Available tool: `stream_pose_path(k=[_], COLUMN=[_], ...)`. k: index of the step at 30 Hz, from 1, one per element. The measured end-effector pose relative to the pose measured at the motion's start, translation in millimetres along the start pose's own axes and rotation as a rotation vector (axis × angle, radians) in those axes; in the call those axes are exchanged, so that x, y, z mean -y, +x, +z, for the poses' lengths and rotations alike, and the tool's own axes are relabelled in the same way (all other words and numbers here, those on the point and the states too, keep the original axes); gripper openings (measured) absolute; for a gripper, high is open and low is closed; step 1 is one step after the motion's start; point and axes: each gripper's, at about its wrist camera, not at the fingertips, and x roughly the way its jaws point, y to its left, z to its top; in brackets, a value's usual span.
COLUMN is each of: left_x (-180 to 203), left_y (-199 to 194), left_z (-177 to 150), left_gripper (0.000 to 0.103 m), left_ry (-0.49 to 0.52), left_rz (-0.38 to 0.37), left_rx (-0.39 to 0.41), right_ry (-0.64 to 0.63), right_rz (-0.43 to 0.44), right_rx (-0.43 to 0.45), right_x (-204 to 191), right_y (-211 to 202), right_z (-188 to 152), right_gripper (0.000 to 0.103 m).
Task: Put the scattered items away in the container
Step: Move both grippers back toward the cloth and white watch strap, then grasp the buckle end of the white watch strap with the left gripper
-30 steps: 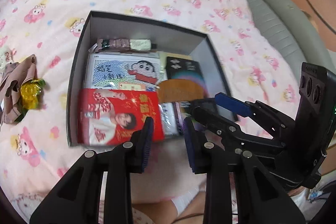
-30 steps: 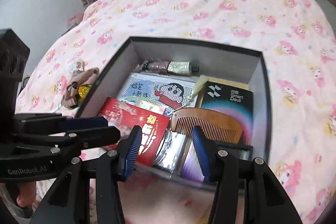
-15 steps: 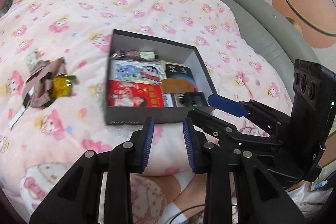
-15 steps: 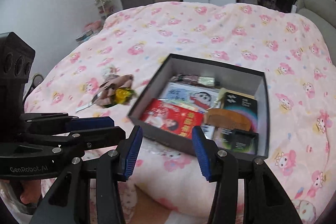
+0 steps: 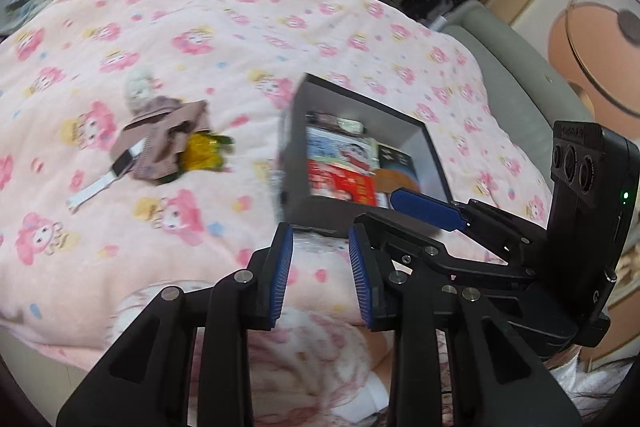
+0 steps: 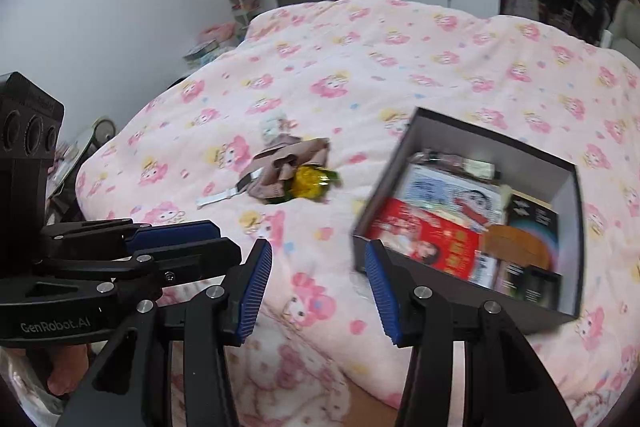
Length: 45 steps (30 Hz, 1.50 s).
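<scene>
Both grippers tilt down over a pink cartoon-print blanket (image 6: 400, 67), held side by side, nothing in either.

Left gripper (image 5: 320, 263): blue pads a modest gap apart, only blanket between them. It aims toward 12 o'clock at the near wall of the box (image 5: 296, 163). In the right wrist view it comes in from 9 o'clock, lying nearly level across the frame, a bit of the person's hand (image 6: 66, 371) showing under it at 7 o'clock.

Right gripper (image 6: 318, 285): jaws wider apart than the left's, nothing gripped. Its right finger overlaps the near-left corner of the box in the view (contact can't be told). In the left wrist view it enters from 3 o'clock, one blue pad stretched over the near edge of the box.

Box: dark, open-topped, sits on the blanket at about 1 o'clock from the left gripper and 2 o'clock from the right. Inside lie a red packet (image 6: 428, 241), a cartoon-cover booklet (image 6: 452, 191), a black carton (image 6: 532, 219), a brown comb (image 6: 516, 243) and a small tube (image 6: 472, 167) along the far wall (somewhat blurred).

Loose pile still out on the blanket, well apart from the box to its left: beige cloth (image 5: 164, 143), yellow wrapped candy (image 5: 202, 155) touching it, white strap (image 5: 94, 187) sticking out, pale fuzzy thing (image 5: 138, 89) at the far end. From the left gripper, about 10 o'clock.
</scene>
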Motion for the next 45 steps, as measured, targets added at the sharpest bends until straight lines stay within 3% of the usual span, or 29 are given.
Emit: stream_pose_path(k=[10,18,21,26,32,39,42,45], left_x=[-91.0,-150.2,-174.9,-240.5,-286.9,-312.3,-325.0,-330.4], left_y=[-2.1,19.8,31.5,64.3,107.1,113.6,113.2,113.7], left_z=[0.0,4.7,6.7,1.9,-4.6,2.9,0.8,-1.6], left_gripper=[0.029,0.029,0.036,0.037,0.037,0.039,0.039,0.035], left_ry=[-0.150,-0.255,-0.305,-0.505,-0.642,-0.761,-0.839,-0.890], left_rz=[0.040,0.044,0.051,0.003,0.053,0.090,0.077,0.060], left_rx=[0.020,0.010,0.007,-0.018,-0.075,0.040,0.103,0.147], right_ry=[-0.034,-0.061,-0.072,-0.020,-0.005,0.030,0.043,0.078], right_rz=[0.127,0.141,0.169,0.210,0.221,0.198,0.131,0.136], right_rx=[-0.123,-0.207,-0.238,-0.291,-0.325,-0.359,-0.337,-0.329], right_x=[-50.1,-70.0,-73.0,-61.2,-57.9,-50.7,-45.3,-38.6], right_y=[80.3,137.9,163.0,209.6,251.2,289.2,296.0,299.4], right_z=[21.0,35.4,42.4,61.0,79.5,84.3,86.0,89.8], right_gripper=[0.045,0.045,0.046,0.045,0.046,0.046,0.046,0.046])
